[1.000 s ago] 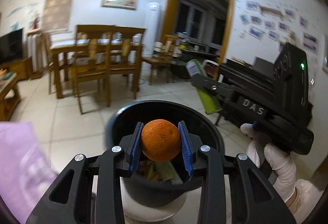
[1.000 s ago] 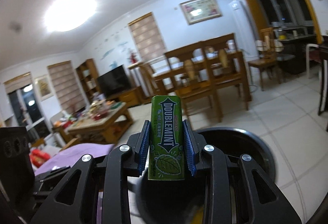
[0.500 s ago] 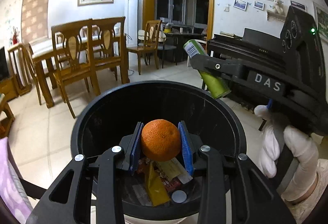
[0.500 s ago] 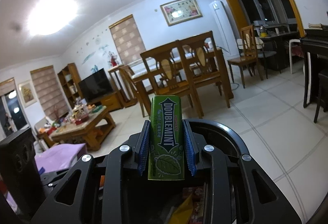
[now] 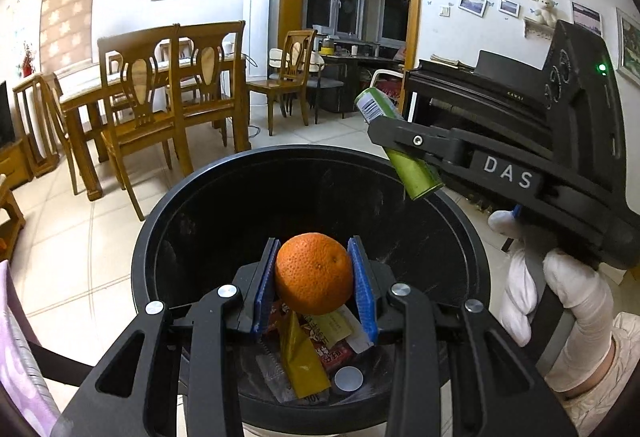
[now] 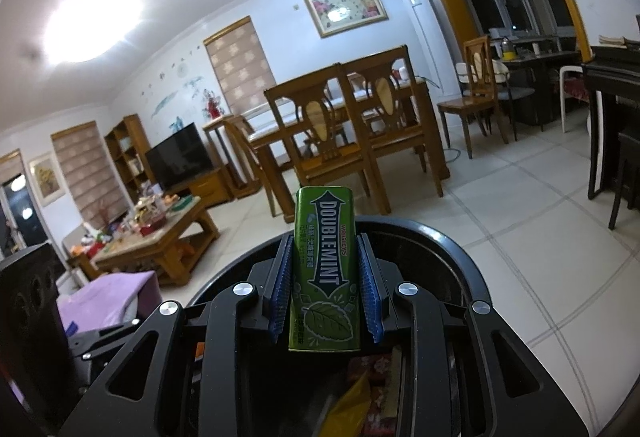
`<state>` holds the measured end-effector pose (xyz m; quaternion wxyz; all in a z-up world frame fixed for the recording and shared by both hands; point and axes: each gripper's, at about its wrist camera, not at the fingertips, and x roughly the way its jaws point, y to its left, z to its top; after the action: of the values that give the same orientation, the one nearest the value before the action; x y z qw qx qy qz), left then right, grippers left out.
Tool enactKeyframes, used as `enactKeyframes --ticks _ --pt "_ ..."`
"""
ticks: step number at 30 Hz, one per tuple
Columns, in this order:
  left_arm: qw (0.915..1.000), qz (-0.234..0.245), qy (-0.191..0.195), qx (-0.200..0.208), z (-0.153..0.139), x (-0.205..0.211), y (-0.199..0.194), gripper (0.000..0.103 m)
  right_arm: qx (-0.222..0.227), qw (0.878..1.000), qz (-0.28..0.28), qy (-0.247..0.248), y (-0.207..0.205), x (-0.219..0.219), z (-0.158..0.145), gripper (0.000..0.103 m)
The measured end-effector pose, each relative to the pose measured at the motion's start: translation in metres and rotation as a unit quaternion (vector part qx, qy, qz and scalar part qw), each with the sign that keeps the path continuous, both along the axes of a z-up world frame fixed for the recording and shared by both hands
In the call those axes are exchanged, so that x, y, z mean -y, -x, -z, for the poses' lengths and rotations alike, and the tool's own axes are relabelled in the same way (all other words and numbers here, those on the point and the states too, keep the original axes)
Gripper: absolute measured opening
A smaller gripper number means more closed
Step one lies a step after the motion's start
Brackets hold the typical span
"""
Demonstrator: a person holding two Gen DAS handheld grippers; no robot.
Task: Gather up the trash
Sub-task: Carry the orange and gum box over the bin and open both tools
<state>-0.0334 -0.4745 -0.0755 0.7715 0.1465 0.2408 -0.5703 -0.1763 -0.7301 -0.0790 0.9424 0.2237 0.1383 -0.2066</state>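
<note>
- Black plastic walls of the trash bin (image 5: 192,237) fill the lower half of the left wrist view; we hold both items above its open mouth, which we judge to be the set-up for dropping them in.
- Our left hand-held gripper (image 5: 314,279) is clamped on an orange tangerine (image 5: 314,273), its blue pads (image 5: 262,287) pressing the fruit from either side. The fruit hangs inside the rim, directly over the litter, so a release should let it fall straight in.
- Our right hand-held gripper (image 6: 324,285) grips a green Doublemint gum tin (image 6: 324,273) upright between its pads. In the left wrist view the same tin (image 5: 416,175) sits tilted over the bin's far right rim, at the edge of the mouth and not its middle; we judge a drop from there could clip the rim.
- At the bottom of the bin lie a yellow wrapper (image 5: 302,361), a red printed packet (image 5: 334,353) and a small grey round cap (image 5: 348,377).
- Much is hidden: the left hand-held gripper's frame covers the near part of the bin's contents, and from the right wrist camera the tin and frame block most of the bin interior, showing only scraps of yellow and red.
- The white-gloved hand (image 5: 560,301) holding the right tool is cut off at the frame edge.
</note>
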Motion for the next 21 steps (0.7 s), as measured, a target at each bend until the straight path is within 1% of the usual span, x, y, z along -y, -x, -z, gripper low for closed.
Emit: enactKeyframes --ticks 4,5,13,21 --pt "1.0000 0.001 -0.002 -0.002 -0.001 0.002 0.001 0.035 -0.003 1.000 -0.002 -0.004 -0.005 -0.002 0.000 0.031" --pt "1.0000 0.001 -0.004 -0.003 -0.001 0.003 0.001 0.035 -0.004 1.000 -0.003 -0.007 -0.006 -0.008 -0.003 0.031" --pt "1.0000 0.000 -0.010 -0.002 0.000 0.006 0.001 0.035 -0.012 1.000 -0.012 -0.012 -0.022 -0.011 0.002 0.031" --pt "0.9999 0.003 -0.012 0.000 0.001 0.008 0.004 0.035 -0.015 1.000 -0.013 -0.013 -0.026 -0.012 0.004 0.031"
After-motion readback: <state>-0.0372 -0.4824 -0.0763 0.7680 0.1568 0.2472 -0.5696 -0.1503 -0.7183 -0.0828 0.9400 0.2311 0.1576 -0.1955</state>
